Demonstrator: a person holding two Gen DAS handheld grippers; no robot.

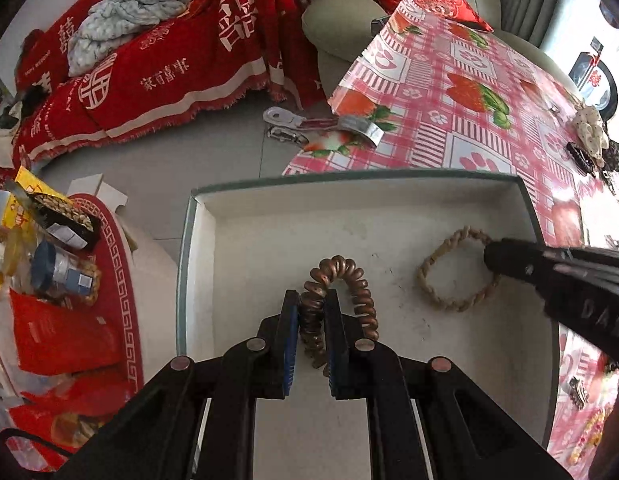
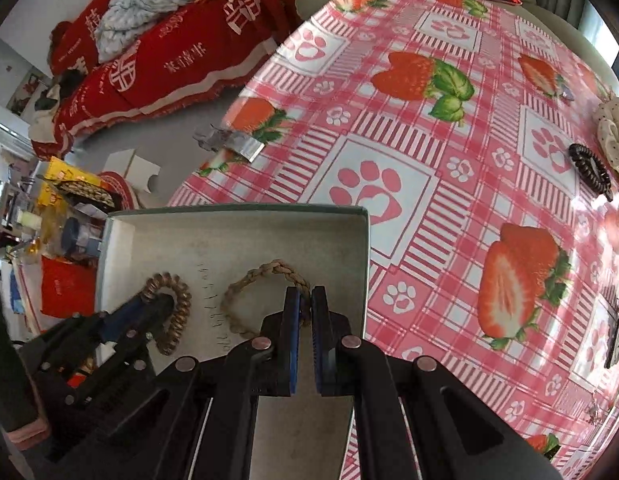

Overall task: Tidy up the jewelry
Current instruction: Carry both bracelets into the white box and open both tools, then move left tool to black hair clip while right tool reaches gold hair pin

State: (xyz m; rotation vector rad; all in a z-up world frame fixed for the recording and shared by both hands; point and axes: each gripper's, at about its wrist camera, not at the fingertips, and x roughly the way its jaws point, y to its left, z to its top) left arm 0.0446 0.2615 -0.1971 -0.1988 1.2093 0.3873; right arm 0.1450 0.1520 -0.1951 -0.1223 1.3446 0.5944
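Two grippers are down inside the white box [image 1: 389, 216], which sits on the strawberry-print tablecloth [image 2: 449, 140] w/ its near-left corner hanging past the table edge.

Left gripper [image 1: 312, 300]: fingers clenched on the copper coil hair tie [image 1: 341, 276]. One side of the coil is pinched between the blue pads; the rest loops up and out toward the box's far wall. In the right wrist view the same coil [image 2: 177, 304] shows as a ring lying over the box floor, left of box centre, w/ the left gripper [image 2: 149, 300] on its near-left side.

Right gripper [image 2: 305, 300]: fingers clenched on the beige braided band [image 2: 249, 284]. Pads nip the band's right side, close to the box's right wall. Band arcs left from the pads, toward box centre. From the left wrist view the band [image 1: 437, 276] lies right of the coil, apart from it, and the right gripper [image 1: 493, 256] comes in from the box's right side, tip on the band's upper-right part. Can't tell whether either piece fully rests on the box floor or is partly lifted.

Beyond the box, far right on the cloth: a cream fabric scrunchie [image 2: 613, 132] and a dark coil tie [image 2: 589, 168] just beside it. A silver tape roll [image 1: 361, 128] sits at the table edge past the box's far wall. Red sofa throw [image 1: 169, 60] is off the table, far left of the box.
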